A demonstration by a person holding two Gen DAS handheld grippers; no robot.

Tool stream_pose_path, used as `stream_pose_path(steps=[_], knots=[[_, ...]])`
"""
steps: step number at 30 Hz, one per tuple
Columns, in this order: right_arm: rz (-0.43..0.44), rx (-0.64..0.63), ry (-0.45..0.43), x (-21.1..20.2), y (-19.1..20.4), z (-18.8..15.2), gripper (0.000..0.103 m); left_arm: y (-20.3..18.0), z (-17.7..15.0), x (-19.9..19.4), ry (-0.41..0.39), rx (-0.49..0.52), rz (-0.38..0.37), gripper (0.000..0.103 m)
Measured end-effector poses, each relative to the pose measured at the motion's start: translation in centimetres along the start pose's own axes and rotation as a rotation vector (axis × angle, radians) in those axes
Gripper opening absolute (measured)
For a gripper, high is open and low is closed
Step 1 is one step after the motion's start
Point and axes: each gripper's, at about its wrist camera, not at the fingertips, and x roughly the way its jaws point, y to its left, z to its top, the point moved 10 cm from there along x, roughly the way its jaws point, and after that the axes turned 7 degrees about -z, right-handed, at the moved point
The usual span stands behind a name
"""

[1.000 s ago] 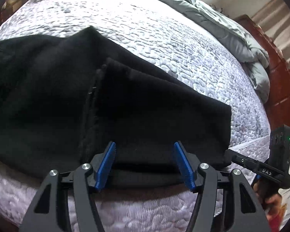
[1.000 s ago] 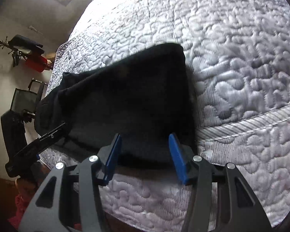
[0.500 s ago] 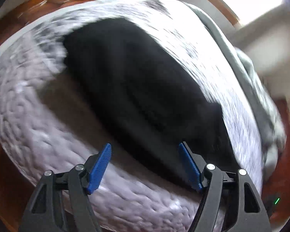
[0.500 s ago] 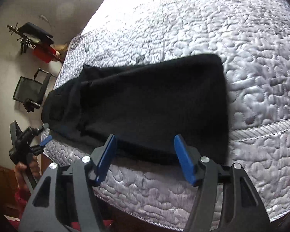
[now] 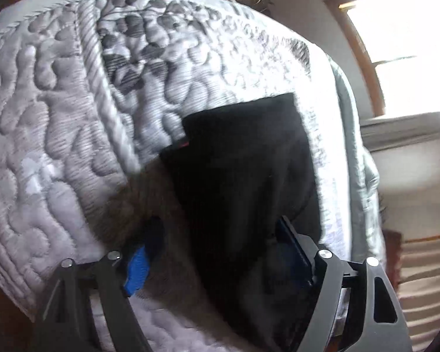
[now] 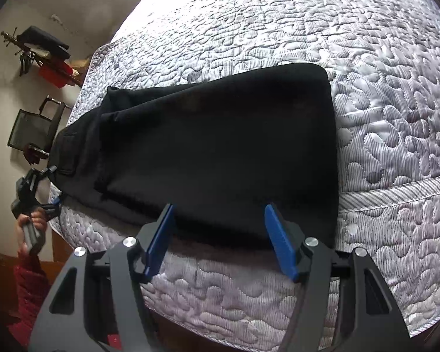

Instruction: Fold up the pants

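Observation:
Black pants (image 6: 214,143) lie folded lengthwise along the near edge of a quilted grey mattress (image 6: 308,23). My right gripper (image 6: 220,240) is open and empty, just short of the pants' near edge toward the leg end. My left gripper (image 5: 217,252) is open, low at the waist end of the pants (image 5: 243,176), with the cloth between its fingers. It also shows at the far left of the right wrist view (image 6: 32,187), held by a hand in a red sleeve.
A grey blanket (image 5: 363,158) lies along the far side of the mattress (image 5: 58,123). A window (image 5: 402,38) is behind. A dark chair (image 6: 32,129) and a rack with clothes (image 6: 41,52) stand by the wall.
My left gripper has swung from the pants' near edge round to the waist end and dropped low over the cloth. My right gripper has pulled back from the pants, showing their full length.

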Motion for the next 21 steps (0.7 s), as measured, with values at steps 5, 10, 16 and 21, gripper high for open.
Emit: stream_pose_path(steps=[5, 10, 16, 21], knots=[[-0.01, -0.006, 0.008, 0.2, 0.1, 0.0, 0.066, -1.2, -0.6, 1.2, 0.021, -0.008, -0.05, 0.053], [-0.013, -0.023, 0.004, 0.2, 0.2, -0.1, 0.066, 0.2, 0.1, 1.6, -0.018, -0.165, -0.121, 0.04], [0.01, -0.017, 0.001, 0.3, 0.1, -0.1, 0.068, -3.5, -0.1, -0.9, -0.102, -0.061, -0.199, 0.018], [0.033, -0.011, -0.009, 0.2, 0.1, -0.1, 0.071, -10.6, -2.3, -3.0, -0.162, 0.202, -0.198, 0.018]])
